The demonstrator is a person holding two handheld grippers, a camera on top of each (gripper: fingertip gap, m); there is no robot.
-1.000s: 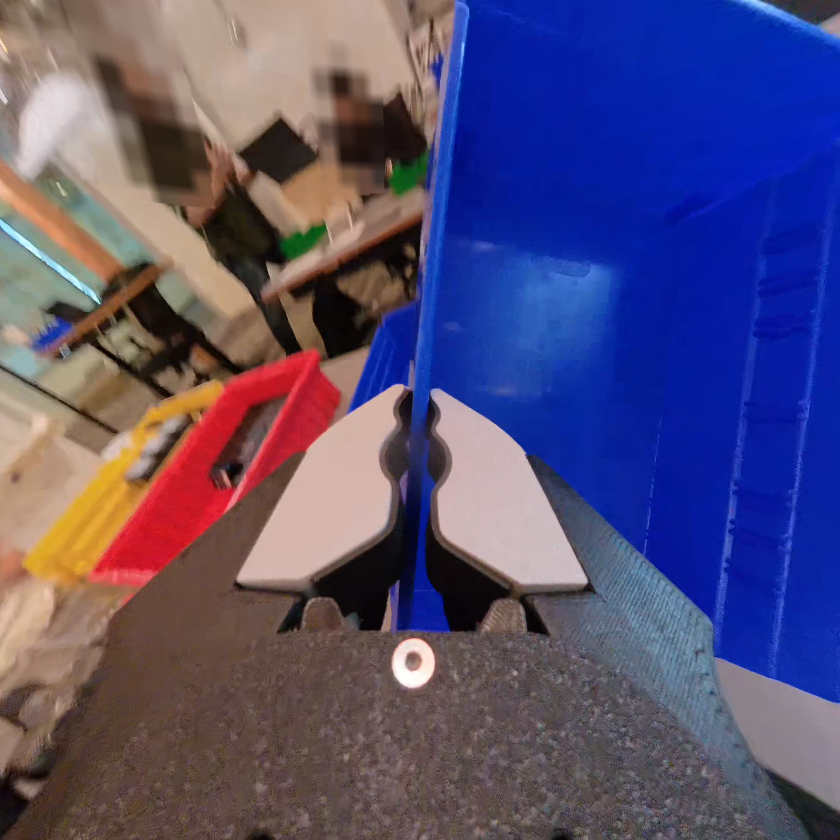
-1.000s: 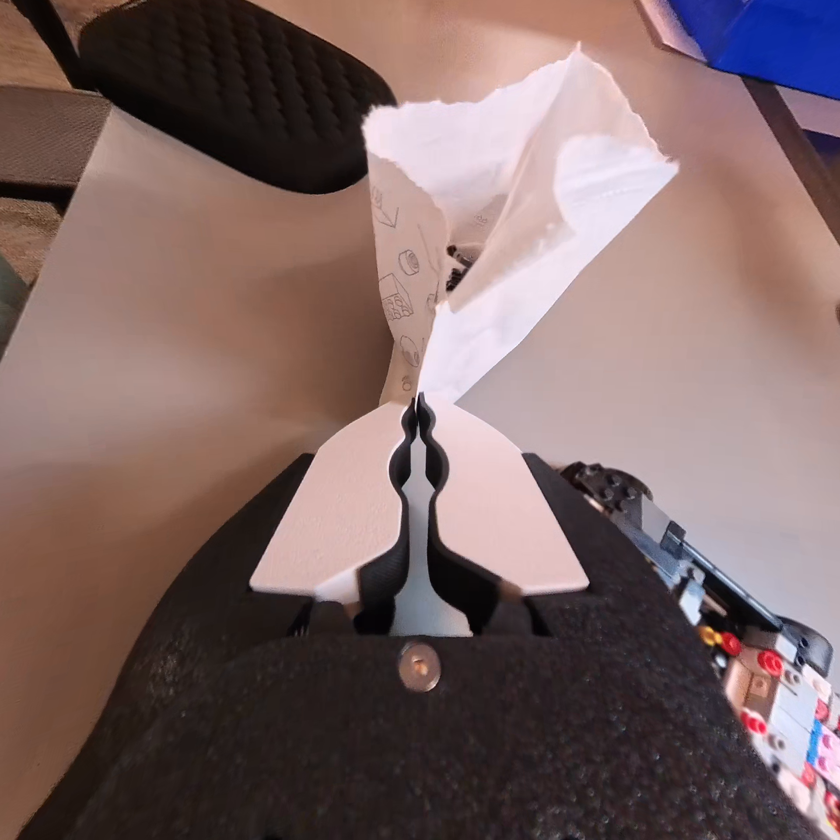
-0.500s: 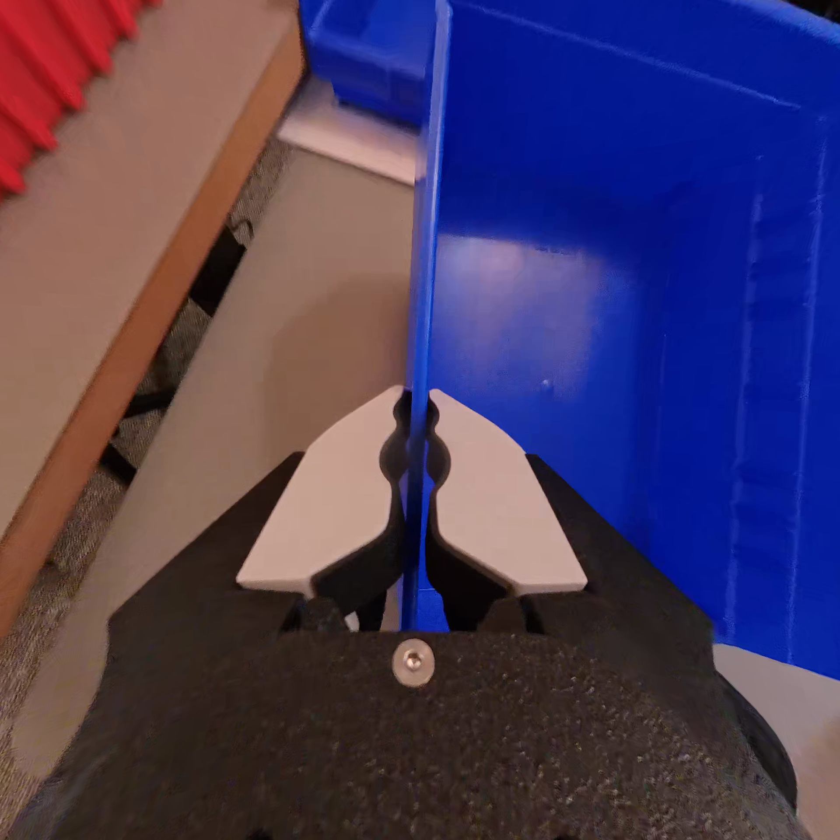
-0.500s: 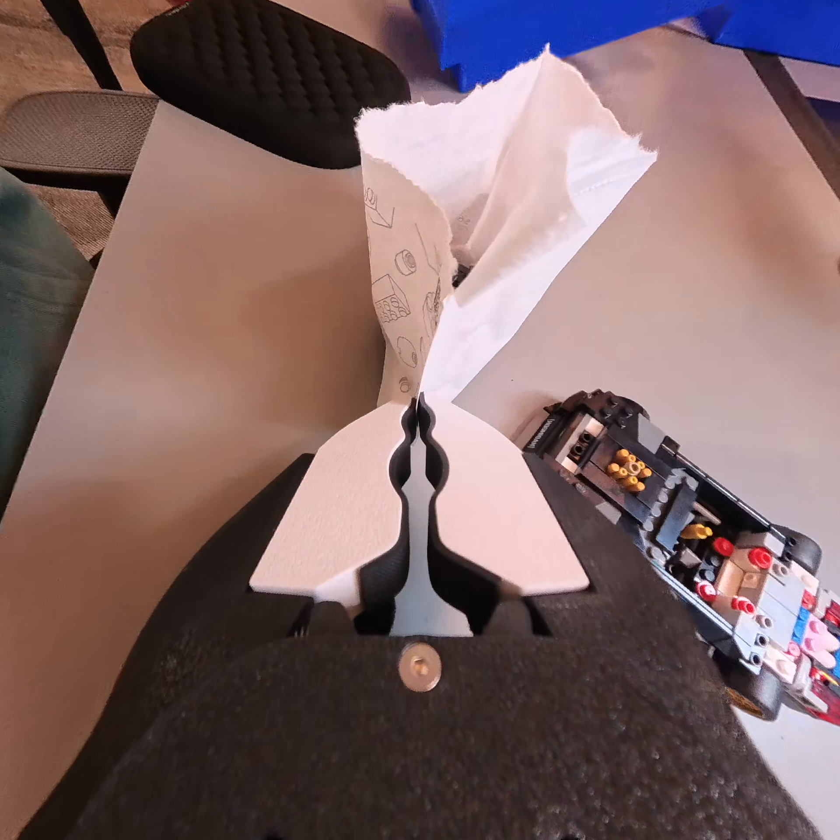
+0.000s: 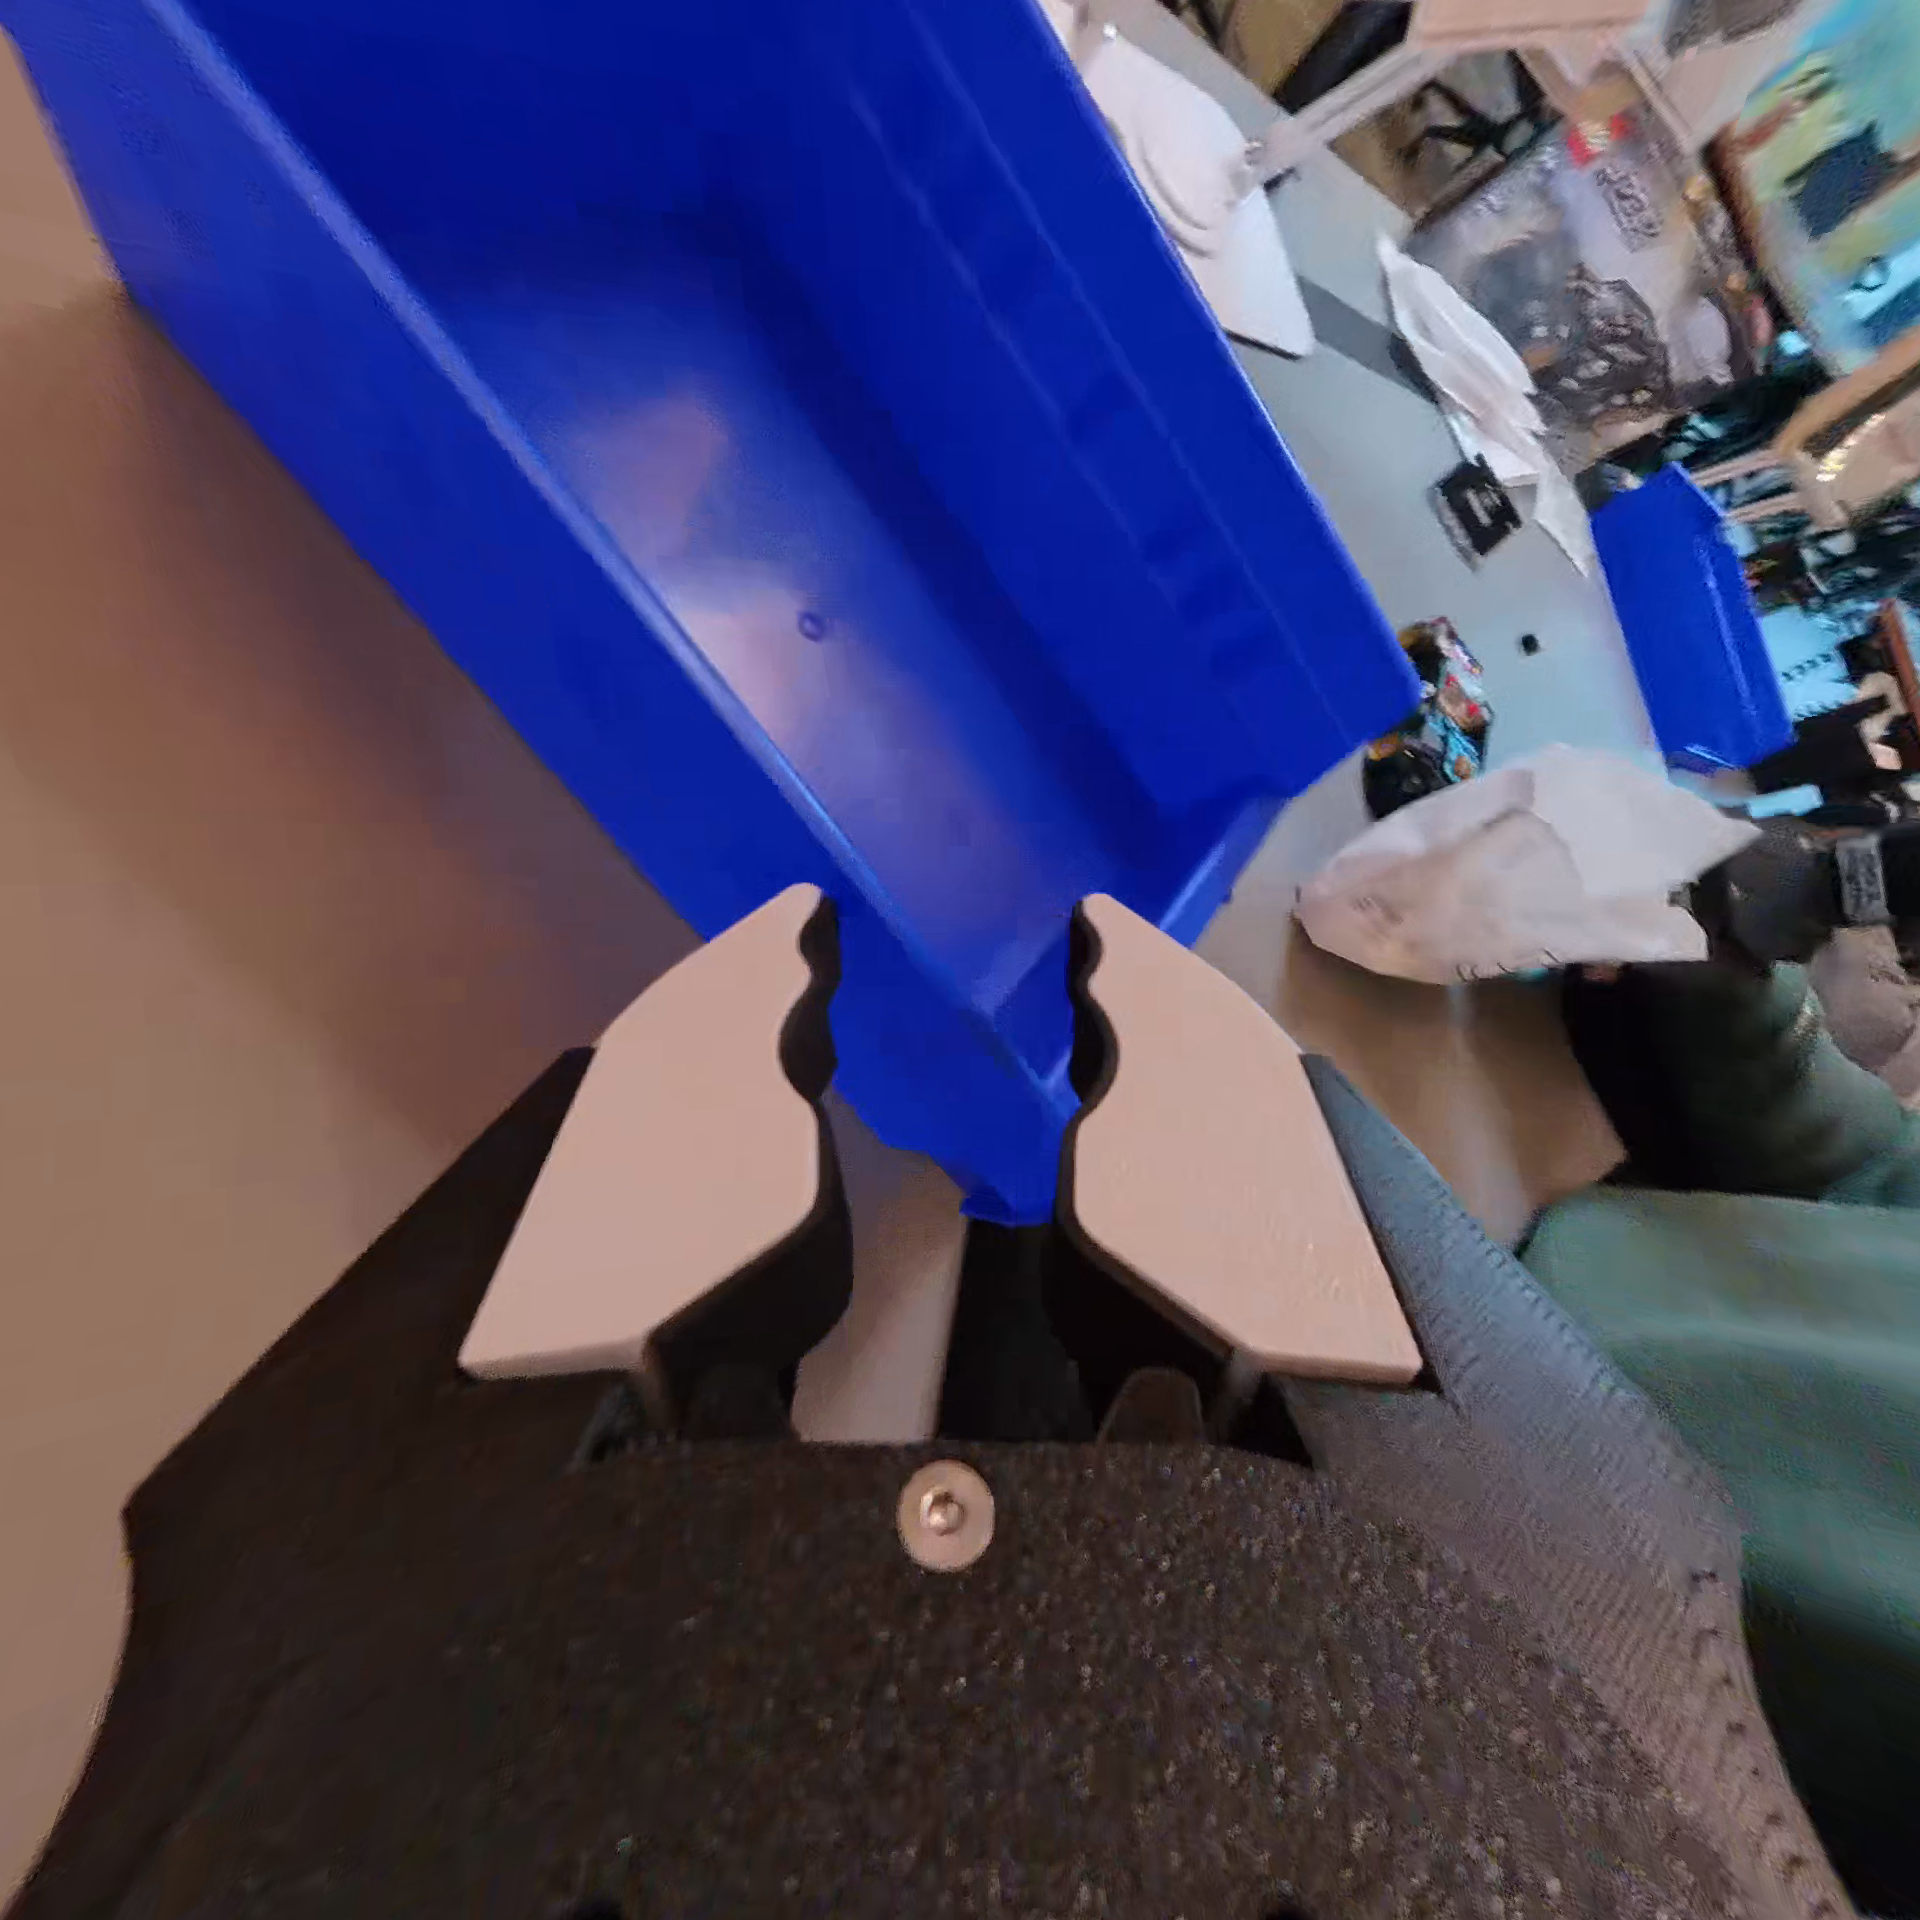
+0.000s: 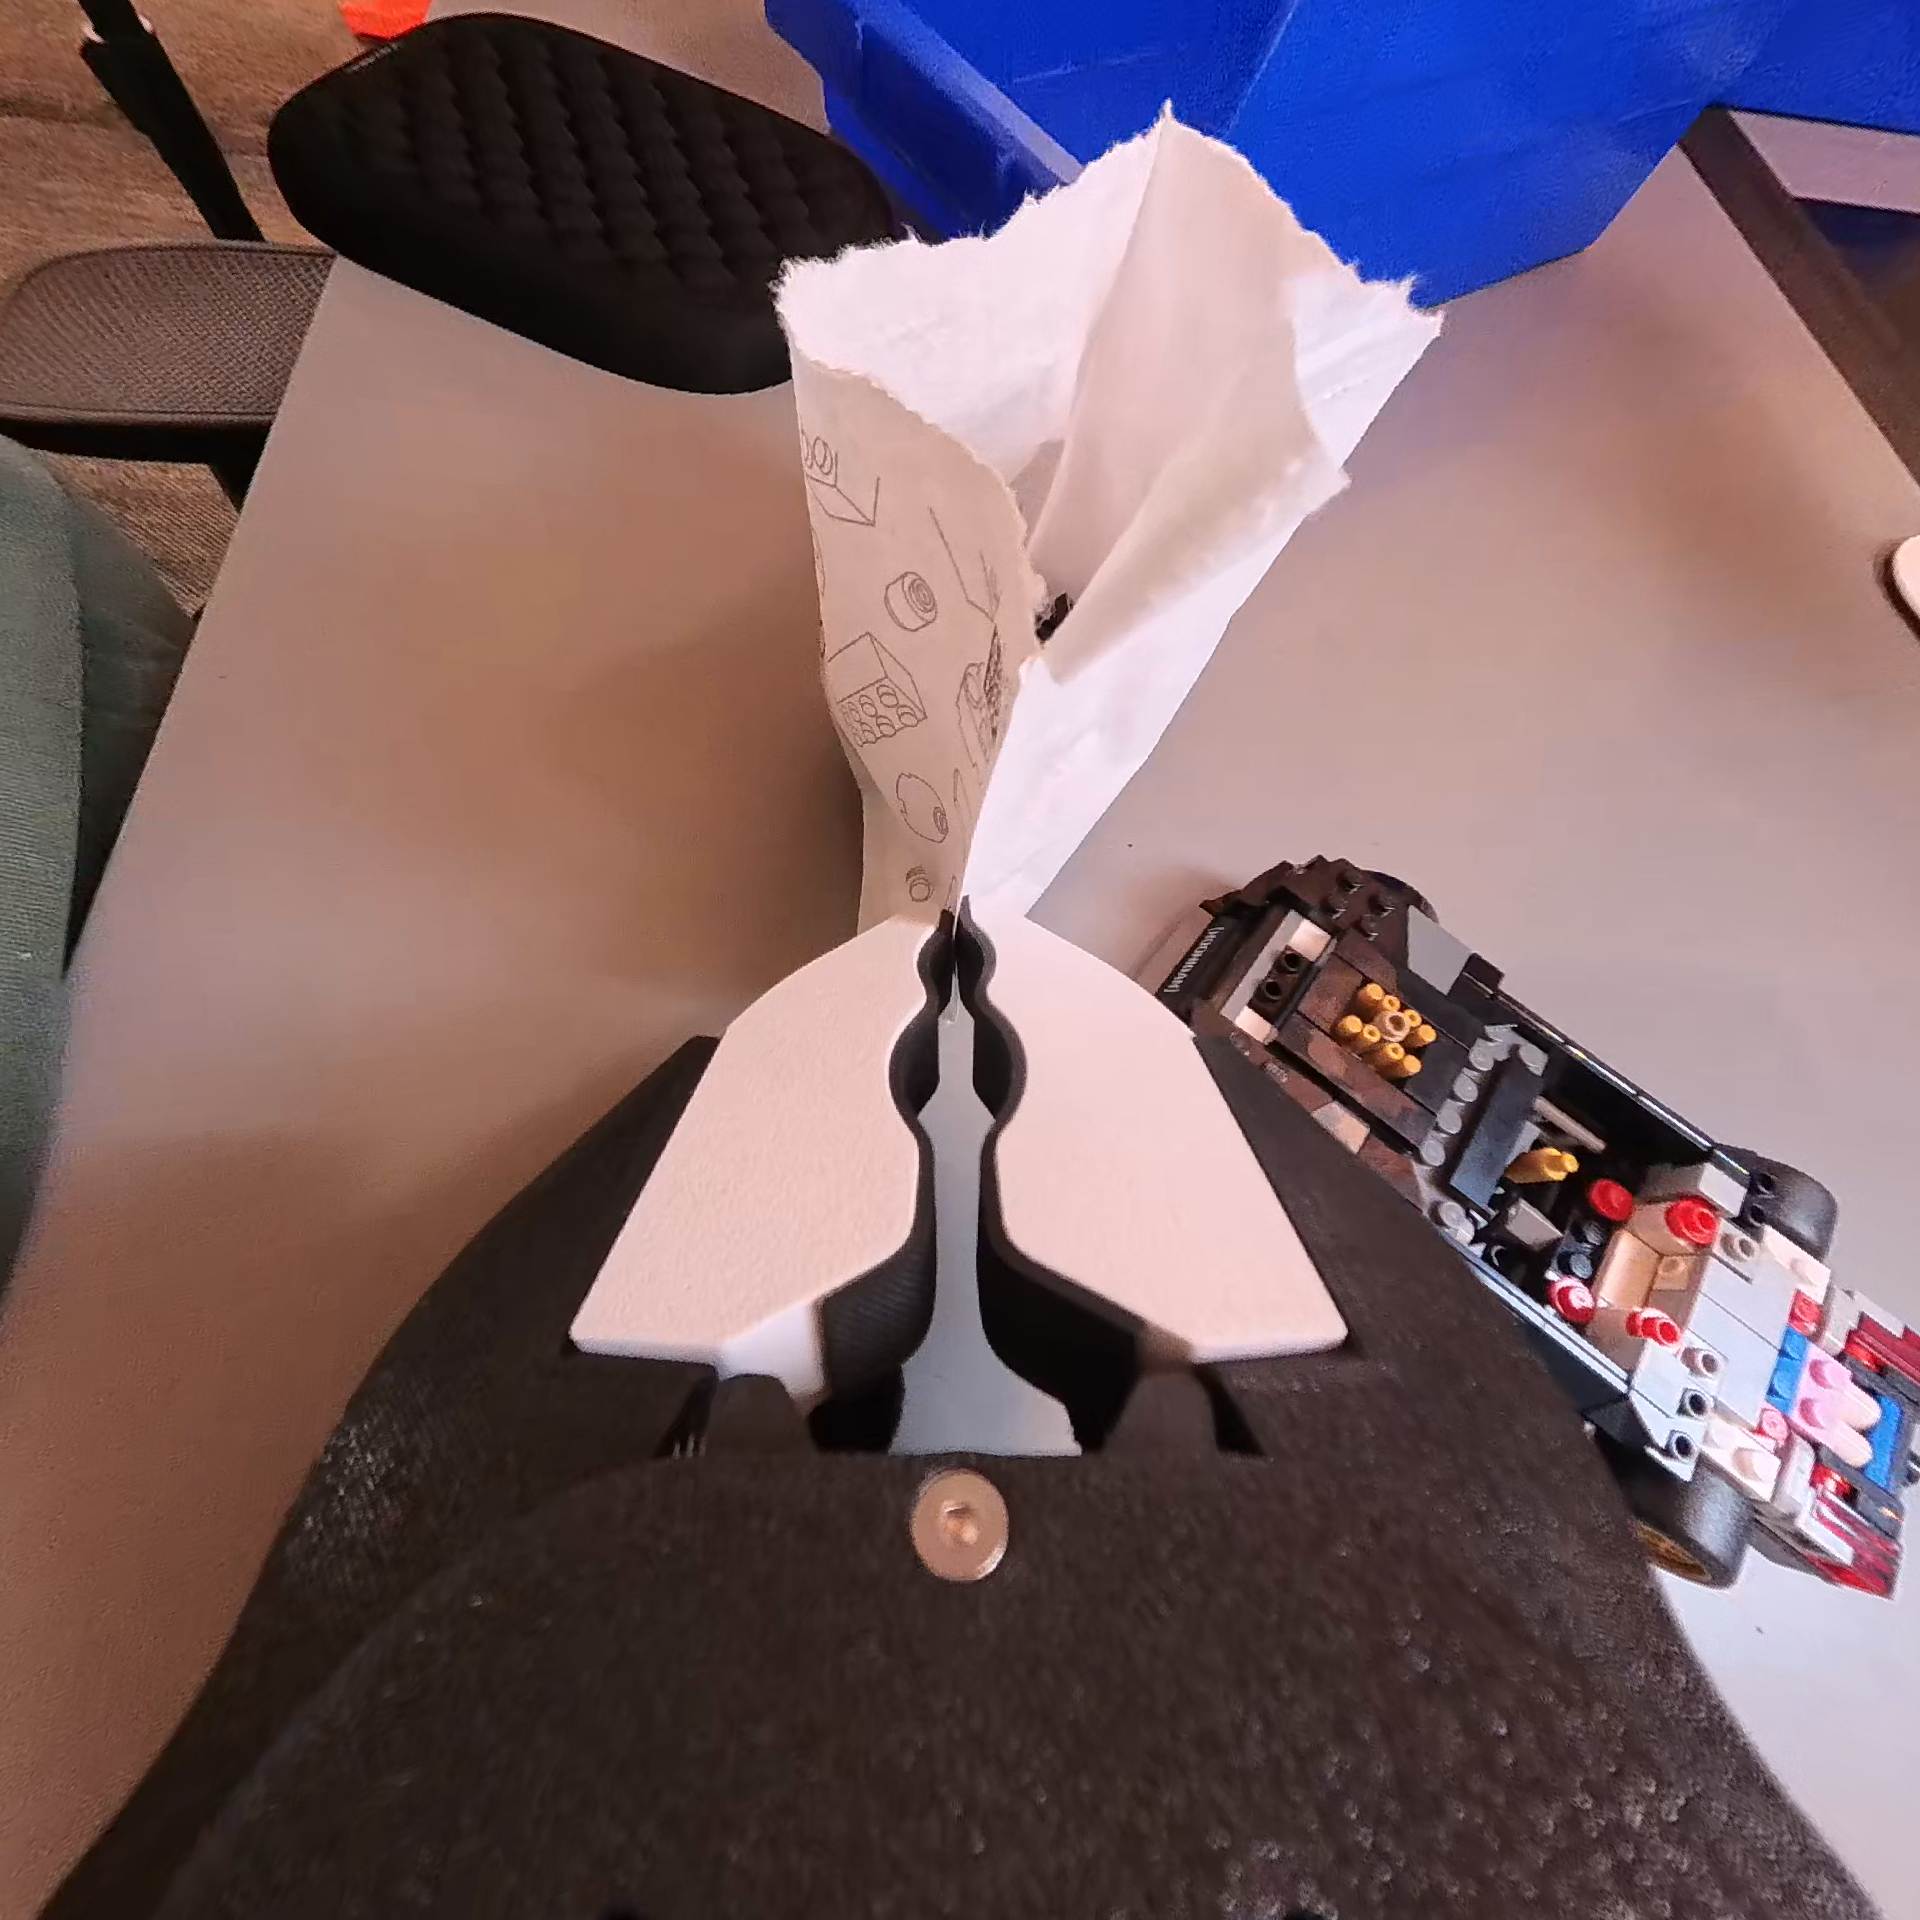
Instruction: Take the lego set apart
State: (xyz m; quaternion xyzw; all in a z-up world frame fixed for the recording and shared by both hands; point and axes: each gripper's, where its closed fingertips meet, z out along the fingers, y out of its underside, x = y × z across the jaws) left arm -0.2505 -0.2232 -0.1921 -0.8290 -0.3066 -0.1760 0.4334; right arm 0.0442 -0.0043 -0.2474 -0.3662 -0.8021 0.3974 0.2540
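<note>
My left gripper [image 5: 948, 935] is open, with the near corner of a large empty blue bin [image 5: 790, 436] between its fingers. My right gripper [image 6: 958, 914] is shut on the bottom of a white paper bag [image 6: 1081, 436] printed with brick drawings, and holds it open end up above the table. The lego car [image 6: 1507, 1195], black with grey, red and pink bricks, lies on the table just right of my right gripper. In the left wrist view the bag [image 5: 1507, 894] and the car [image 5: 1434, 717] show to the right of the bin. The blue bin [image 6: 1351, 125] stands beyond the bag.
The grey table [image 6: 468, 727] runs left to an edge with a black chair seat [image 6: 571, 187] beyond it. A second blue bin [image 5: 1683, 613] and papers lie farther along the table. Green fabric [image 5: 1714, 1351] is close by on the right.
My left gripper was shut on the bin's wall and has opened; its view swung round to the right. The right gripper still holds the bag; the car and the bin have come into its view.
</note>
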